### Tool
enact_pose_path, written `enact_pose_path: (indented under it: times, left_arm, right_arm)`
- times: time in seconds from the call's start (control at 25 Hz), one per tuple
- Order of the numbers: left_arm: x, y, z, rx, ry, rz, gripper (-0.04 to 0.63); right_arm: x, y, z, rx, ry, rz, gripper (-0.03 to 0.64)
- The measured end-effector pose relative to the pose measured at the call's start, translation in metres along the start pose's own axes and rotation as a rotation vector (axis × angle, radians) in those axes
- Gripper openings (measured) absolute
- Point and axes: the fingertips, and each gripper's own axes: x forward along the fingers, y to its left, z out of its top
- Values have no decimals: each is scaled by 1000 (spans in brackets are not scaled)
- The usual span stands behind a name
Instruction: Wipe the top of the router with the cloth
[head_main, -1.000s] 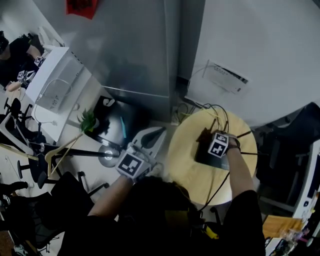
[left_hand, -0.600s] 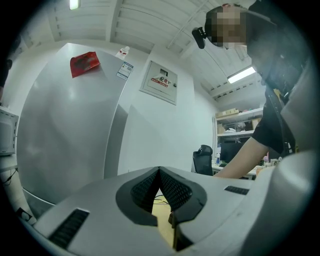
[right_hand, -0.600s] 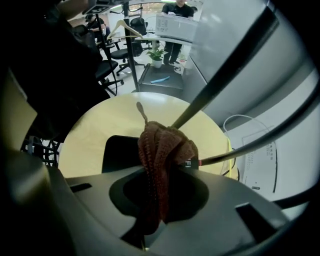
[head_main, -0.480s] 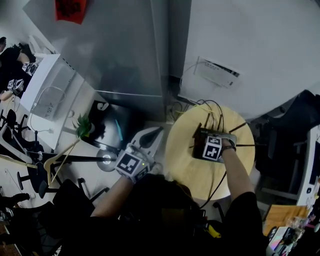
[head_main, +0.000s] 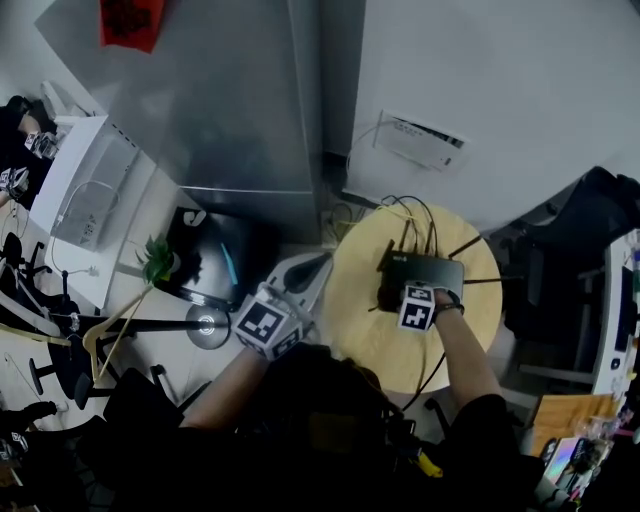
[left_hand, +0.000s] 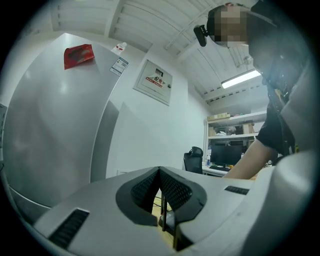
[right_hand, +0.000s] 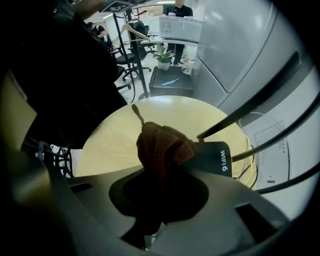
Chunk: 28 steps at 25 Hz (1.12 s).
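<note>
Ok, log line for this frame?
right gripper: shut on cloth | cloth: at router edge | left gripper: shut, empty, off table

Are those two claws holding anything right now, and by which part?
The right gripper pinches the brown cloth by a bunched fold, its free end by the router. The left gripper, jaws together, holds nothing.

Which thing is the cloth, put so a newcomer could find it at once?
Start at the round pale wooden table beside the tall silver fridge, where a black router with antennas sits. The cloth is the dark brown knitted bundle pinched in the right hand-held gripper at the router's corner. Nothing else on the table is soft or brown.
</note>
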Motion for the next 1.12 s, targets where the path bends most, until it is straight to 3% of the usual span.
enact_pose_path:
  times: [0.4, 0.48, 0.6, 0.72, 0.92, 1.12]
  left_arm:
    - [9, -6, -2, -12, 13, -43, -2]
    - [13, -9, -2, -22, 21, -49, -2]
    - [17, -9, -4, -9, 17, -56, -2]
    - [17, -7, -5, -14, 18, -47, -2]
    - [18, -5, -6, -22, 30, -22, -2]
    - [15, -3, -7, -2, 47, 12, -2]
  right_arm:
    - [5, 31, -9, 46, -35, 78, 66]
    - [8, 40, -16, 120, -73, 162, 66]
    - [-2, 45, -24, 326, -206, 353, 64]
    - [-21, 33, -34, 467, -303, 428, 64]
    - [-28, 8, -69, 415, -236, 339, 64]
    - [-38, -46, -86, 246, -173, 100, 66]
